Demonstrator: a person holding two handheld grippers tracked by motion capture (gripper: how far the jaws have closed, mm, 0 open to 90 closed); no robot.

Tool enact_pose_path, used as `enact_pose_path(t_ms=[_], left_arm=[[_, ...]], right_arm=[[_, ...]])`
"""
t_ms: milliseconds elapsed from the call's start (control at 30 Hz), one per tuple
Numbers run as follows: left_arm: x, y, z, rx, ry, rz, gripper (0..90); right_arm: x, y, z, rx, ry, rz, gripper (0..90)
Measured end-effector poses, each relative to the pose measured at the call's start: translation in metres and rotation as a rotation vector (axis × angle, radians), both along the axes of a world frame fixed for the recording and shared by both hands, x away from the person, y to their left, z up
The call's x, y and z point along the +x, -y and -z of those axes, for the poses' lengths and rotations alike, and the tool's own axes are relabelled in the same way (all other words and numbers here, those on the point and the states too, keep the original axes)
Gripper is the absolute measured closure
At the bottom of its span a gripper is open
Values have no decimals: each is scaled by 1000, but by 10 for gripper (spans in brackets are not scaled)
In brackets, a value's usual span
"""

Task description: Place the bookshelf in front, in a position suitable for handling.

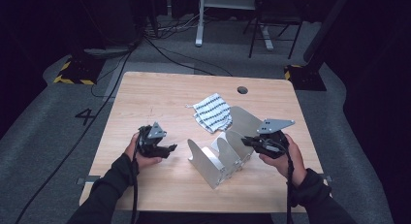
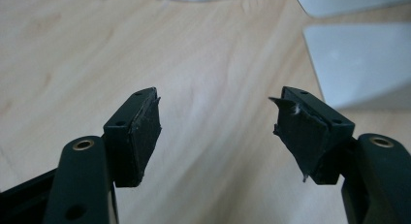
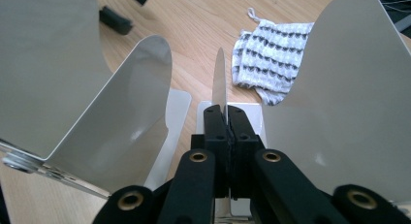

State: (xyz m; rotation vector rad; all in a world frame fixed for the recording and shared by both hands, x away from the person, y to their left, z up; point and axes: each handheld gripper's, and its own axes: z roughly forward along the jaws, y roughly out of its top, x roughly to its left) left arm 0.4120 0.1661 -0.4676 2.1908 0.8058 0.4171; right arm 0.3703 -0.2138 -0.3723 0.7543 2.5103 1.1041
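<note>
Metal rack (image 1: 220, 158) of pale grey aluminium, with several rounded upright divider plates rising from a flat base, stands on the light wooden surface (image 1: 160, 95) toward its near middle, between the person's two hands — it sits askew to the surface's edges. In the right gripper view its plates (image 3: 121, 112) rise broad on either side, and one thin plate (image 3: 219, 78) is seen edge-on straight ahead. Beyond the rack, toward the far side of the surface, lies a crumpled white cloth with dark blue woven stripes (image 1: 212, 112), close to the rack's far plate; whether it touches cannot be told. The right tongs (image 1: 248, 141), held in the right hand (image 1: 283, 158) at the rack's right side, are closed tight on the thin edge-on plate — the black pads (image 3: 227, 122) meet with only the sheet metal between them. The left tongs (image 1: 172, 149), held in the left hand (image 1: 140, 156) to the left of the rack and apart from it, stand partly open with nothing between the worn pads (image 2: 145, 132); bare wood shows through the gap, and a rack plate (image 2: 361, 64) lies ahead to the right.
</note>
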Motion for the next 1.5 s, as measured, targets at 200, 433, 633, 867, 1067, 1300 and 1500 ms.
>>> enact_pose_path(t_ms=[200, 433, 633, 867, 1067, 1300, 1500], left_arm=[[36, 48, -7, 2, 28, 58, 315], [67, 85, -11, -24, 52, 110, 313], [91, 115, -6, -50, 20, 111, 314], [103, 134, 25, 97, -50, 172, 424], [102, 126, 26, 64, -85, 208, 599], [91, 112, 24, 99, -69, 218, 799], [71, 88, 21, 161, -52, 220, 829]], right_arm=[[-3, 11, 1, 13, 4, 21, 897], [-6, 14, 4, 36, 17, 29, 897], [-4, 13, 7, 63, 35, 28, 888], [-3, 12, 8, 63, 38, 18, 857], [-3, 14, 10, 62, 44, 20, 846], [-3, 12, 10, 60, 54, 20, 884], [0, 11, 10, 58, 62, 18, 889]])
